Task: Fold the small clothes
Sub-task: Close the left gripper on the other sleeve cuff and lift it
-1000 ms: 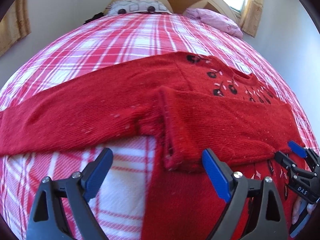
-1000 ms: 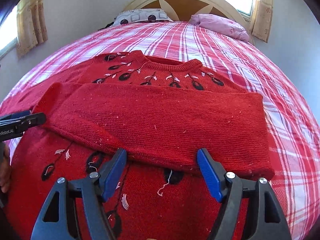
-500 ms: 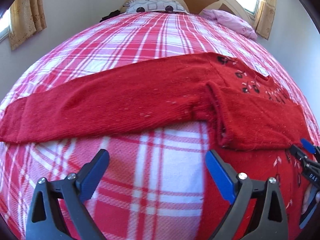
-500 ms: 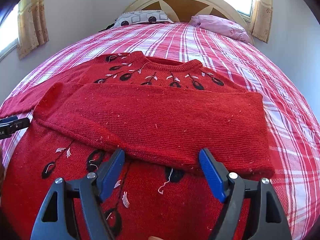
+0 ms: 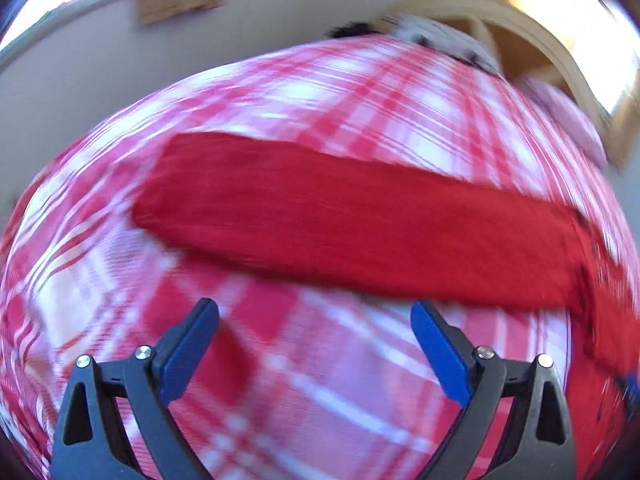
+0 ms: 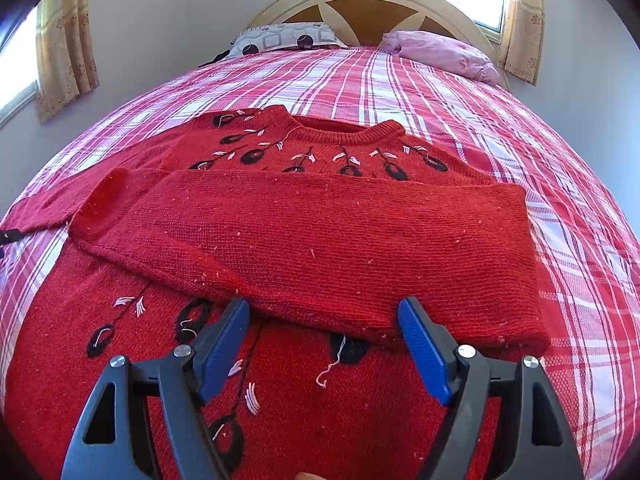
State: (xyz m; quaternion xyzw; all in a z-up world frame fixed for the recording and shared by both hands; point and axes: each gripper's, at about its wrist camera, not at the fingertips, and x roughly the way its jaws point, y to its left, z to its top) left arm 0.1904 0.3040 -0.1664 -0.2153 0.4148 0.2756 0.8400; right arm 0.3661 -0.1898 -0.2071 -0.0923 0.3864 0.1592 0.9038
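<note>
Here the red sweater (image 6: 304, 240) lies flat on the plaid bed (image 6: 400, 80), neckline toward the far headboard (image 6: 372, 4). Its right sleeve (image 6: 320, 248) is folded across the chest, reaching from the right edge of the body over to the left. The left sleeve (image 5: 340, 216) lies stretched out sideways on the bedcover, unfolded.

The right tongs (image 6: 324, 344) hover with jaws spread wide and nothing between them, just on the near side of the folded sleeve's edge, above the sweater's lower body. The left tongs (image 5: 314, 344) are likewise spread and empty, over bare bedcover just near of the outstretched left sleeve; that view is smeared with motion blur, so fine detail is lost.

By my reading, the step in hand is the second sleeve fold. The next move calls for the left tongs to reach the sleeve's cuff end at the left, close on the knit, and carry it across the chest to lie over the first sleeve. The knit looks thick and limp, so a shallow pinch could slip or drag the body out of line.
</note>
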